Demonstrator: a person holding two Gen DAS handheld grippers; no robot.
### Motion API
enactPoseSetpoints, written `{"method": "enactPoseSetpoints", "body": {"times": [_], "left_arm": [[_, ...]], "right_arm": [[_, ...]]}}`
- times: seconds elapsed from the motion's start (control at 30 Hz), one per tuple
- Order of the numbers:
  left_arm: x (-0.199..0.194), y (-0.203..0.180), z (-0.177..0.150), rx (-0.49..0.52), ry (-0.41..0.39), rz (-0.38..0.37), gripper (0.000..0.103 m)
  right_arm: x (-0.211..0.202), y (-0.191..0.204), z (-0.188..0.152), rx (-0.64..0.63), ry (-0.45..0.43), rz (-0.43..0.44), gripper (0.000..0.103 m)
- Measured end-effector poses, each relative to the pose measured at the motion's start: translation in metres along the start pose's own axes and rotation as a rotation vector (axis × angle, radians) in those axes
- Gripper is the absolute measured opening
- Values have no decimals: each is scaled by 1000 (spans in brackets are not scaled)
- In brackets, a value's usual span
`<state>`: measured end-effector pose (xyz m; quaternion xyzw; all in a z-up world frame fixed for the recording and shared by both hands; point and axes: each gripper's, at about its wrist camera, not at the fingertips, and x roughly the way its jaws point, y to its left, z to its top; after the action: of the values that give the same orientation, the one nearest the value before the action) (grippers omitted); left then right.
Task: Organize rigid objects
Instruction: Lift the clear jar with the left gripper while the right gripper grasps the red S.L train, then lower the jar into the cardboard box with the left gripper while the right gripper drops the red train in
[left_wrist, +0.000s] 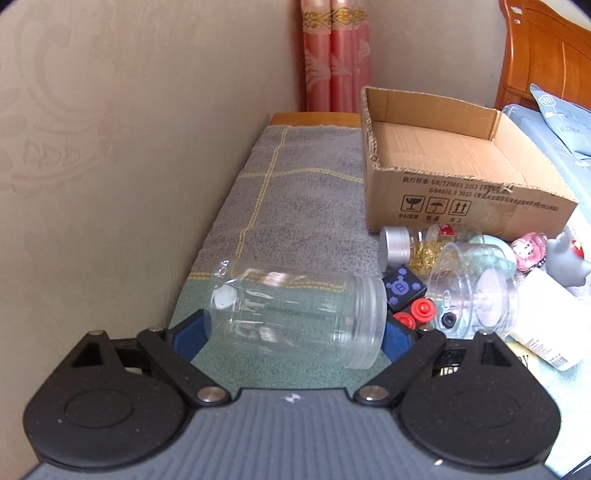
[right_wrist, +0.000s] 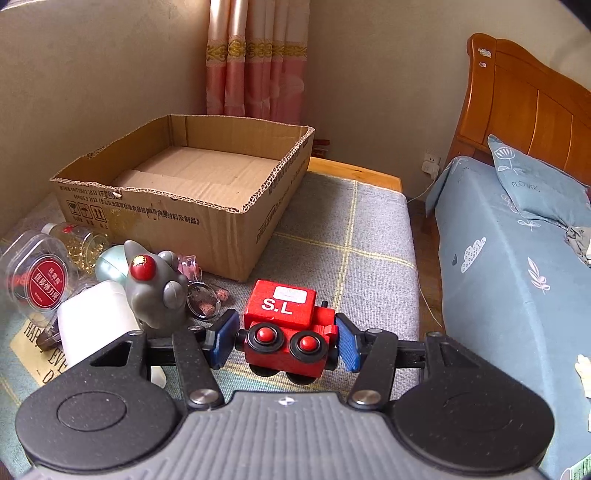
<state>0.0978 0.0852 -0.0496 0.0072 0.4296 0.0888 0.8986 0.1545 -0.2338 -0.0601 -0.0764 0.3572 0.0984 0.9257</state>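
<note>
Left gripper (left_wrist: 295, 328) clamped across clear plastic jar (left_wrist: 295, 314), jar on its side, mouth to the right. Right gripper (right_wrist: 287, 341) closed on red wooden toy truck (right_wrist: 290, 328), just above the grey checked cloth (right_wrist: 354, 243). Best lifted level, carried over the rim of the cardboard box (right_wrist: 221, 218), lowered before release. Jar smooth, likely slippery; box corrugated, edges ragged.

Cardboard box (right_wrist: 192, 192) at rear of cloth-covered table (right_wrist: 369, 251). Toy train (right_wrist: 288, 328) before box's right corner. Figurine (right_wrist: 155, 288) left of train. Clear jar (left_wrist: 295, 314) on side, farther left, near wall (left_wrist: 110, 147). Bed (right_wrist: 517, 277) right of table.
</note>
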Motion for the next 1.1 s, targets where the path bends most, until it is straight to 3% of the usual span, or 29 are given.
{"method": "enactPoseSetpoints", "body": {"times": [0.33,0.63,0.9,1.1], "left_arm": [[-27,-18,46,100,-93,-77,92],[-15,-73,108,224,-168,-188,92],[26,-91,134,204,-150,-198,96],[32,-76,124,163,-134,-223,96]], "right_arm": [[-40,10,28,-52,-68,80,61],[-51,25,62,-114,-133,109,61],[-41,27,83,-104,-120,131,61],[-28,32,96,-115,-102,138,61]]}}
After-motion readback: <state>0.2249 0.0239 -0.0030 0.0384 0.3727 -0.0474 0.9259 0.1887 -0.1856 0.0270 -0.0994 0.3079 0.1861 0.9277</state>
